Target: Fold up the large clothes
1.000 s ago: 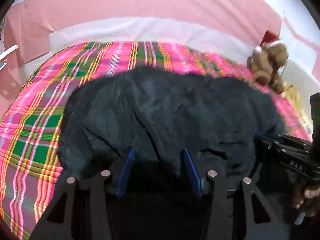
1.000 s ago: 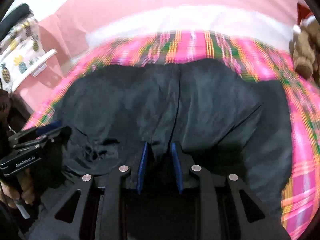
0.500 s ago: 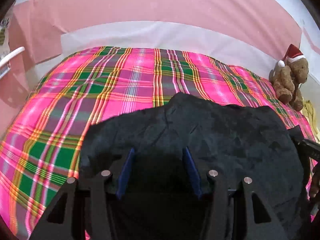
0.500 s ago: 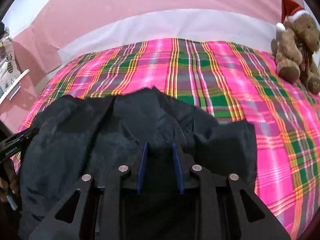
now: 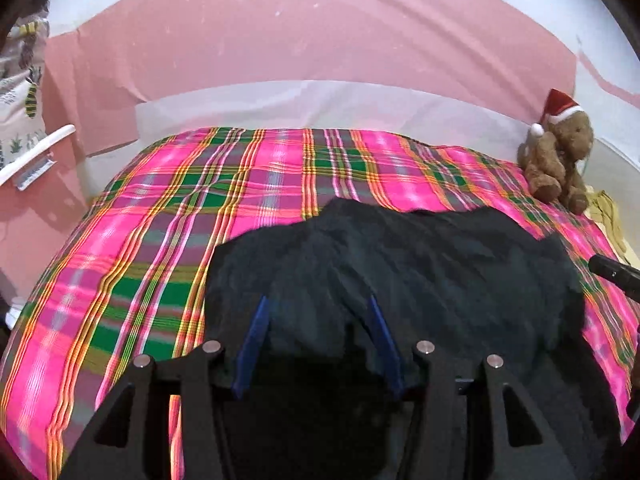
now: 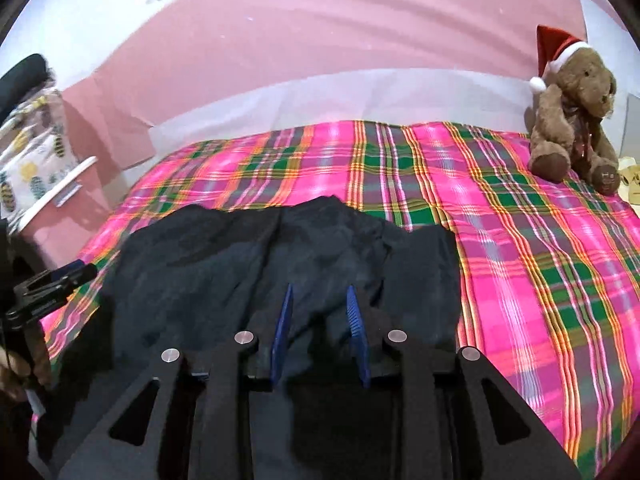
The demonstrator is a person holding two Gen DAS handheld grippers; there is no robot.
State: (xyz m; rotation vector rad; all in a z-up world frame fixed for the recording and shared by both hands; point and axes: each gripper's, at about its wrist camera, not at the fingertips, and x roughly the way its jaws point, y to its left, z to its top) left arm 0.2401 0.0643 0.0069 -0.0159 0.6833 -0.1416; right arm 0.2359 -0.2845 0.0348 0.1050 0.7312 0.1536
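Note:
A large black garment [image 5: 420,264] [image 6: 208,264] lies rumpled on the near half of a pink plaid bedspread [image 5: 160,240] [image 6: 540,260]. My left gripper [image 5: 317,304] has its blue pads set wide apart, with a thick bunch of the garment's near edge filling the gap. My right gripper [image 6: 320,290] holds a ridge of the same cloth between its blue pads, and its jaws are opening. In the right wrist view the left gripper [image 6: 52,284] sits at the garment's left edge. The right gripper's tip [image 5: 612,272] shows at the right edge of the left wrist view.
A brown teddy bear in a red hat [image 5: 560,152] [image 6: 572,120] sits at the bed's far right corner. A pink wall with a white band runs behind the bed. A pineapple-print cloth [image 6: 32,152] and a white rail [image 5: 36,152] are on the left.
Both cameras have risen and drawn back. The garment's far edge has come toward me with the grippers, and much more plaid shows beyond it. The right pads stand slightly wider.

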